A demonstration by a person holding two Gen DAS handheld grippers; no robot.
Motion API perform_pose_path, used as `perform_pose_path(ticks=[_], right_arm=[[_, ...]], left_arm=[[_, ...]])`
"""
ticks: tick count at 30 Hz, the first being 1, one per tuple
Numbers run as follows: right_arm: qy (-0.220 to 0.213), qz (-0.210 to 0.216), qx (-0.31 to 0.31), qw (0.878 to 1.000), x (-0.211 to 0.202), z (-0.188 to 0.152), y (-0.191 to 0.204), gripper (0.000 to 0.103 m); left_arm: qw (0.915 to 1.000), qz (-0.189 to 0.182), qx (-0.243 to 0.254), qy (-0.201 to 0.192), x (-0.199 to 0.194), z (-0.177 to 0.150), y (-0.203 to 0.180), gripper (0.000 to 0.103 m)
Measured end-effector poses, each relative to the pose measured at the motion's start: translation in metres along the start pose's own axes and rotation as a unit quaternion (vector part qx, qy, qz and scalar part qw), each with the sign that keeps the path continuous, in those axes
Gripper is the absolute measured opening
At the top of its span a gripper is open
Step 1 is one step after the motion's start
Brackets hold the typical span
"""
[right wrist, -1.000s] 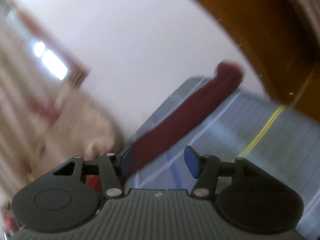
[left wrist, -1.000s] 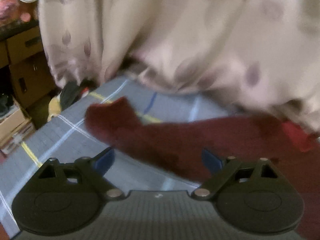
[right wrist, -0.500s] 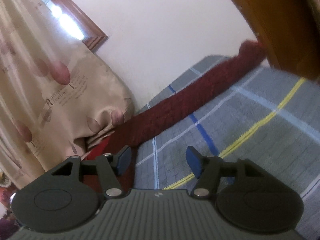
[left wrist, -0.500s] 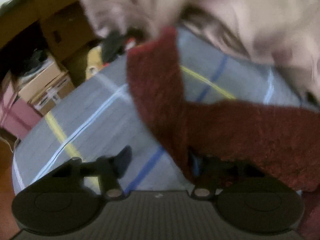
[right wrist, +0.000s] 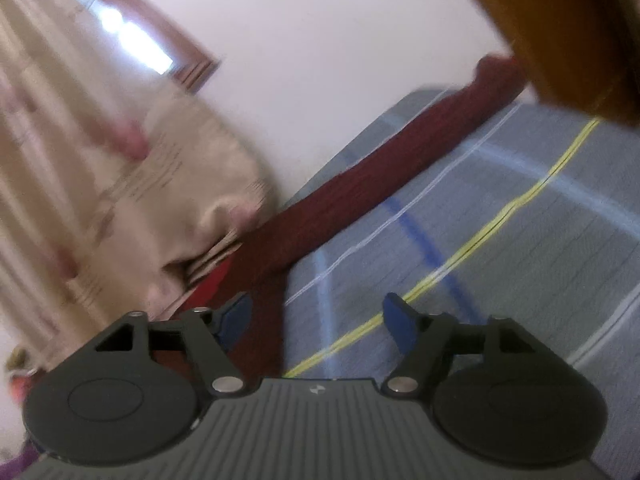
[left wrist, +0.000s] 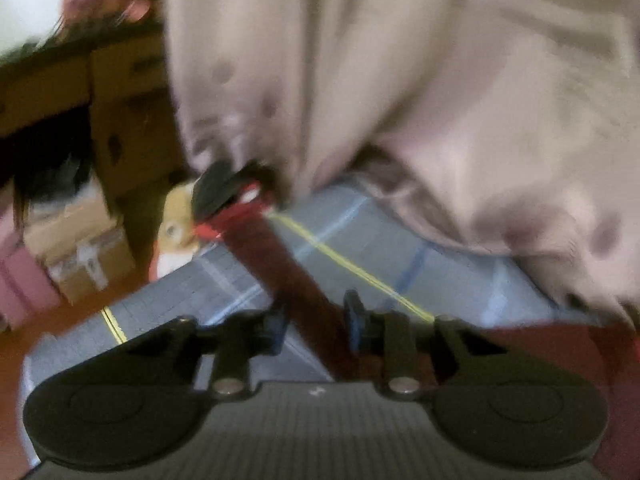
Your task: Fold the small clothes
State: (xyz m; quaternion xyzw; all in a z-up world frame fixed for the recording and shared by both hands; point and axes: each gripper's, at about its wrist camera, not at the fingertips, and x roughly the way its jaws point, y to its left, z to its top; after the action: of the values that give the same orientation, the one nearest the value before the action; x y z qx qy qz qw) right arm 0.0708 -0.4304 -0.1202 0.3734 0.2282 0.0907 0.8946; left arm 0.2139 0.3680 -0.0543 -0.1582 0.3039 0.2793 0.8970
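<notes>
A dark red knitted garment (left wrist: 276,256) lies on a grey plaid bedsheet (left wrist: 360,240). In the left wrist view a narrow strip of it runs up between the jaws of my left gripper (left wrist: 316,322), which have narrowed around it; the frame is blurred and I cannot tell whether they press it. In the right wrist view the same garment (right wrist: 360,184) stretches long and flat along the far edge of the sheet (right wrist: 500,240). My right gripper (right wrist: 316,316) is open and empty, with its left finger over the garment's near end.
A beige patterned curtain (left wrist: 420,80) hangs down onto the bed at the far side, also in the right wrist view (right wrist: 100,180). Cardboard boxes (left wrist: 80,248) and a soft toy (left wrist: 180,220) stand beside the bed. A wooden headboard (right wrist: 580,32) is at the right.
My left gripper's jaws have closed in from wide open around a strip of the red garment, which now stands narrower between them. The right gripper has stayed open and shifted only slightly.
</notes>
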Motion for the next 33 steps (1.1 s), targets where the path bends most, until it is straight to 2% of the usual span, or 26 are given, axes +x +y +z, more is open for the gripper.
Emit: perform_pose_path(ticks=[1,2,3,4,5,6,7,11,13,15,16,17,18,19,20,21,22,23,24,26,29,33], right_arm=[[0.016,0.016,0.005,1.000,-0.002,-0.002,0.004,0.082],[0.031,0.026,0.004,0.999,-0.004,-0.004,0.009,0.085],[0.050,0.034,-0.004,0.998,-0.005,-0.007,0.014,0.085],[0.071,0.042,-0.019,0.996,-0.006,-0.011,0.023,0.085],[0.087,0.049,-0.035,0.994,-0.008,-0.015,0.031,0.088],[0.103,0.052,-0.050,0.992,-0.009,-0.020,0.037,0.093],[0.120,0.050,-0.068,0.989,-0.010,-0.026,0.045,0.093],[0.149,0.010,-0.134,0.980,-0.012,-0.045,0.060,0.092],[0.161,-0.001,-0.125,0.979,-0.009,-0.050,0.055,0.090],[0.189,0.017,-0.099,0.977,-0.005,-0.056,0.052,0.085],[0.192,0.021,-0.112,0.975,-0.003,-0.060,0.057,0.083],[0.196,0.025,-0.124,0.972,0.000,-0.063,0.061,0.074],[0.206,0.035,-0.129,0.969,0.003,-0.066,0.065,0.054],[0.216,0.040,-0.125,0.968,0.007,-0.068,0.066,0.044],[0.223,0.038,-0.120,0.967,0.012,-0.071,0.067,0.029],[0.226,0.030,-0.116,0.967,0.016,-0.073,0.065,0.019],[0.226,0.029,-0.109,0.968,0.018,-0.074,0.063,0.017],[0.224,0.031,-0.093,0.970,0.019,-0.074,0.060,0.016],[0.224,0.034,-0.080,0.971,0.019,-0.073,0.060,0.016],[0.220,0.044,-0.070,0.972,0.015,-0.073,0.060,0.015],[0.212,0.063,-0.033,0.975,0.006,-0.069,0.058,0.014],[0.193,0.095,0.008,0.977,-0.009,-0.063,0.064,0.013]], left_arm=[[0.9997,-0.015,0.018,0.005,-0.012,-0.007,-0.007,0.041],[0.9990,-0.032,0.033,0.004,-0.025,-0.017,-0.015,0.061],[0.9975,-0.051,0.049,0.003,-0.042,-0.032,-0.023,0.086],[0.9955,-0.070,0.064,0.010,-0.057,-0.049,-0.030,0.093],[0.9920,-0.097,0.078,0.019,-0.069,-0.065,-0.037,0.095],[0.9847,-0.139,0.099,0.035,-0.084,-0.087,-0.046,0.095],[0.9783,-0.163,0.117,0.052,-0.092,-0.105,-0.054,0.095],[0.9537,-0.210,0.181,0.118,-0.113,-0.176,-0.079,0.095],[0.9390,-0.236,0.197,0.153,-0.117,-0.205,-0.085,0.095],[0.9265,-0.263,0.211,0.167,-0.122,-0.223,-0.088,0.097],[0.9267,-0.262,0.223,0.151,-0.128,-0.232,-0.091,0.097],[0.9246,-0.263,0.235,0.145,-0.131,-0.236,-0.093,0.096],[0.9199,-0.275,0.240,0.144,-0.134,-0.239,-0.094,0.096],[0.9136,-0.299,0.235,0.145,-0.135,-0.239,-0.093,0.096],[0.9109,-0.307,0.237,0.141,-0.135,-0.241,-0.093,0.095],[0.9106,-0.299,0.253,0.132,-0.136,-0.242,-0.095,0.084],[0.9097,-0.290,0.271,0.122,-0.140,-0.244,-0.099,0.073],[0.9087,-0.291,0.275,0.119,-0.142,-0.242,-0.102,0.041],[0.9077,-0.299,0.265,0.128,-0.142,-0.237,-0.100,0.023],[0.9098,-0.310,0.240,0.136,-0.136,-0.227,-0.095,0.015],[0.9143,-0.314,0.221,0.129,-0.143,-0.211,-0.089,0.013],[0.9195,-0.317,0.218,0.083,-0.176,-0.184,-0.081,0.012]])
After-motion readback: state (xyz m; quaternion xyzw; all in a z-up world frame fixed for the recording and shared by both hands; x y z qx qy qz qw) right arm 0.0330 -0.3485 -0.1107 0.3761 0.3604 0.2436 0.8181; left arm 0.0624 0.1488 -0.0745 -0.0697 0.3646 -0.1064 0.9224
